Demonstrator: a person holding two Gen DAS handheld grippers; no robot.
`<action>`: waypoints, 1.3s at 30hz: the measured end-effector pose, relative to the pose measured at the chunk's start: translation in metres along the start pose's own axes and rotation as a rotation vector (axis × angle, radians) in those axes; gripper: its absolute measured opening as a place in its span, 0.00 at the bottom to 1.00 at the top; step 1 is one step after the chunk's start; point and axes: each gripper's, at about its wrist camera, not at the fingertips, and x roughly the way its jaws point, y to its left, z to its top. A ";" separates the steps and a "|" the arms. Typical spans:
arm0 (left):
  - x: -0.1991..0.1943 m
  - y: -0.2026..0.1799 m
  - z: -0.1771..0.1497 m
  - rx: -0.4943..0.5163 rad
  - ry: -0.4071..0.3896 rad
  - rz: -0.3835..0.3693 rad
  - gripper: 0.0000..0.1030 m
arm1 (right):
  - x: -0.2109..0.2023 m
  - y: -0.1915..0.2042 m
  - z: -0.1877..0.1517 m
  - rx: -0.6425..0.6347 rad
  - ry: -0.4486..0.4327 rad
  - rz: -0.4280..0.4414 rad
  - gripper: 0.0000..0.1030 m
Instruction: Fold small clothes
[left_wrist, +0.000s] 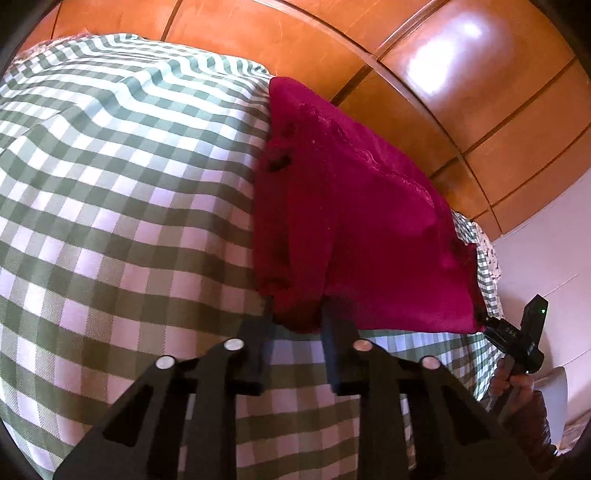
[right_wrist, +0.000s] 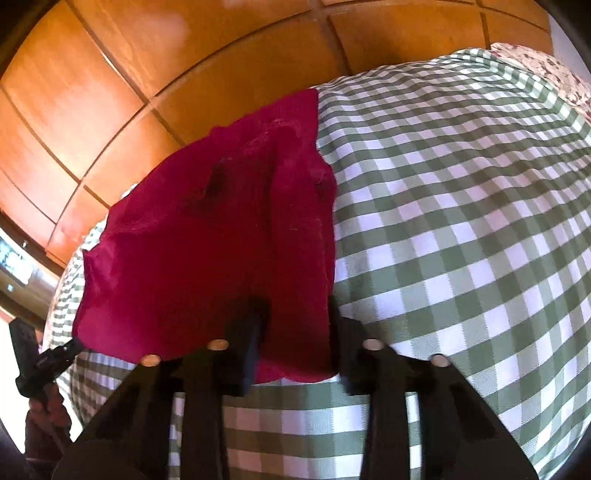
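A green-and-white checked cloth (left_wrist: 129, 206) is backed by glossy wooden panelling (left_wrist: 461, 74). The crimson fabric garment (left_wrist: 351, 221) is lifted above it, its lower corners pinched by left gripper (left_wrist: 299, 314) and right gripper (right_wrist: 295, 325).

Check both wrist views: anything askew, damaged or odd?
Nothing damaged or spilled. The red garment lies fairly flat on the green checked cloth, with a few rumples and a wavy near hem. Left gripper and right gripper each straddle a near corner.
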 end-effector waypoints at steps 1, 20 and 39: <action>-0.004 0.000 -0.002 0.013 -0.004 -0.001 0.15 | -0.004 0.000 0.000 -0.003 -0.003 0.004 0.22; -0.073 0.011 -0.086 -0.002 0.041 -0.082 0.24 | -0.088 -0.009 -0.078 -0.088 0.106 0.020 0.26; -0.024 -0.029 0.003 0.139 -0.050 0.005 0.06 | -0.048 0.035 -0.020 -0.226 -0.012 -0.116 0.08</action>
